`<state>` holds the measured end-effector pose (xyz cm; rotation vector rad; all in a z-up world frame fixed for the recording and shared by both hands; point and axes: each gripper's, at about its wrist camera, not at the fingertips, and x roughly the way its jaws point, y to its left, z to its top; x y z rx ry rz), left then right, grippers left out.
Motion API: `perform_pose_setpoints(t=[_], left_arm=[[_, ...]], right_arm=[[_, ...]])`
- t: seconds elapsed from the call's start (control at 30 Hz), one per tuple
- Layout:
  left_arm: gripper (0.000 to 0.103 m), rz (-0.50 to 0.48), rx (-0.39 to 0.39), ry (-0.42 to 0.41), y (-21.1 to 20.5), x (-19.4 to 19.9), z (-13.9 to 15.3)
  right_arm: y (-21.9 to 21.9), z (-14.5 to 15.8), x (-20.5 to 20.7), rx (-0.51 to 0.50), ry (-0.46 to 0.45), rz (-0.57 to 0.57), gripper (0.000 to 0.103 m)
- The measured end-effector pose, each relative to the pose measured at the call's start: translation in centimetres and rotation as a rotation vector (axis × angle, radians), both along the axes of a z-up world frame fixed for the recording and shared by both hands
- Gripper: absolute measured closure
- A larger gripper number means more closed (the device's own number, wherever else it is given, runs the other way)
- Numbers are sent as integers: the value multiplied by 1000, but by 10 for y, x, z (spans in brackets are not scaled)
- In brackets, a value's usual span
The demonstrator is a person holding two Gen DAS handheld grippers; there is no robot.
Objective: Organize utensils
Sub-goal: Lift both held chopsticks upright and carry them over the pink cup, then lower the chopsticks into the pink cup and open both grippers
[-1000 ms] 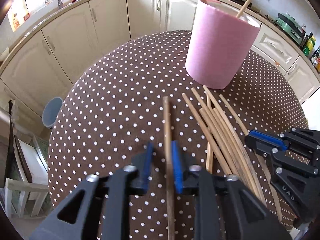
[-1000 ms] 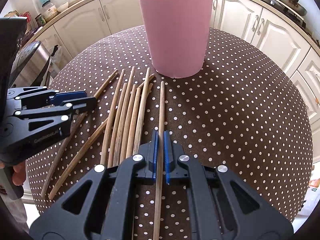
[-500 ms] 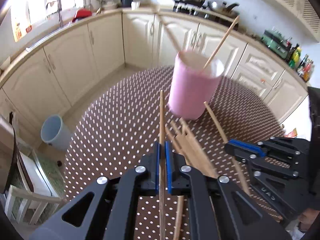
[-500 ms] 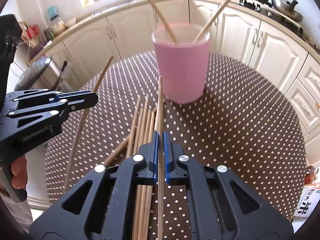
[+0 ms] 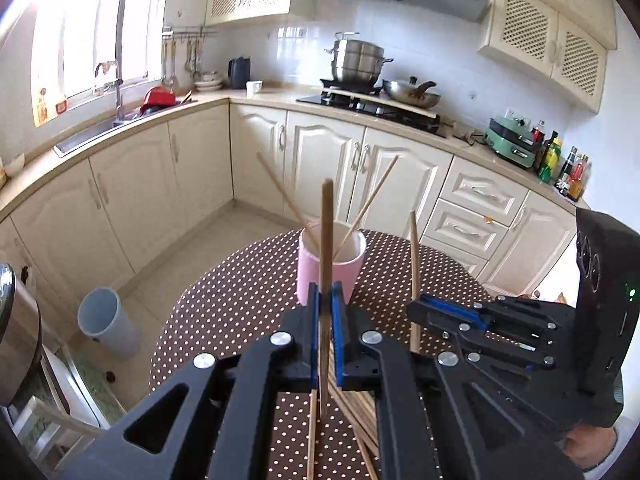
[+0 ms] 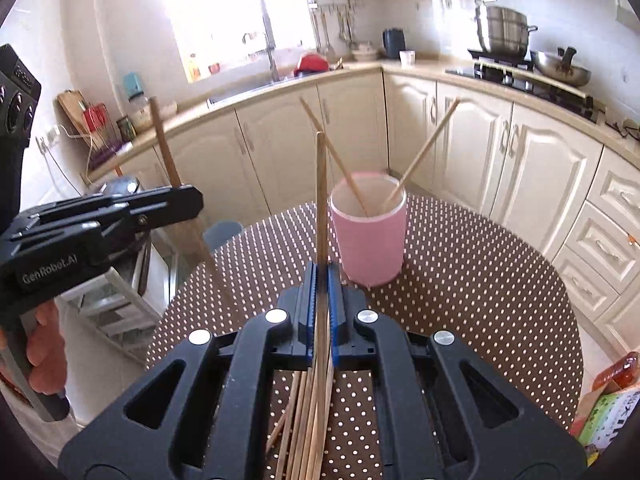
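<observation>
- Pale wood, thin and straight: the chopstick in the left gripper (image 5: 325,300) is clamped between the blue pads, and its upper end stands up the middle of the left wrist view, crossing in front of the pink cup (image 5: 330,268).
- In the right wrist view that same left gripper (image 6: 188,200) shows at the left edge, its chopstick (image 6: 168,160) slanting toward the upper left; a hand (image 6: 46,344) grips the handle in the lower left corner.
- Brown cloth with white dots covers the round table (image 6: 472,280), which fills the lower half of both views.
- A loose bundle of chopsticks (image 6: 304,432) lies flat on the cloth at the bottom centre of the right wrist view, side by side and roughly parallel, partly hidden by the gripper body.
- The right gripper (image 6: 322,304) has its jaws pressed together on a single chopstick (image 6: 321,200), which rises nearly vertical, just left of the cup.
- The cup stands upright on the table at centre, pink outside and white inside, with two chopsticks (image 6: 424,156) leaning apart in it, one to the left rim and one to the right.
- In the left wrist view the right gripper (image 5: 416,312) sits at the right, its stick (image 5: 414,264) upright beside the cup.
</observation>
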<state>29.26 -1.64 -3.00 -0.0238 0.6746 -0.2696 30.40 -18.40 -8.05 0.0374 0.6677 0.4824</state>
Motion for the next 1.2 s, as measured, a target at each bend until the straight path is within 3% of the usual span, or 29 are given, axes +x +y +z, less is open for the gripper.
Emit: perform_pose_setpoints(t=[0.5, 0.87, 1.03, 1.2], left_arm=[[97, -11, -54, -142, -19, 16, 57], [97, 14, -85, -254, -27, 47, 90], [97, 46, -90, -295, -23, 59, 91], [97, 44, -80, -253, -25, 79, 73]], right_arm=[[-16, 68, 17, 77, -223, -86, 97], [-15, 87, 55, 134, -338, -152, 97], [-12, 95, 65, 140, -405, -179, 97], [-7, 90, 70, 135, -447, -207, 97]])
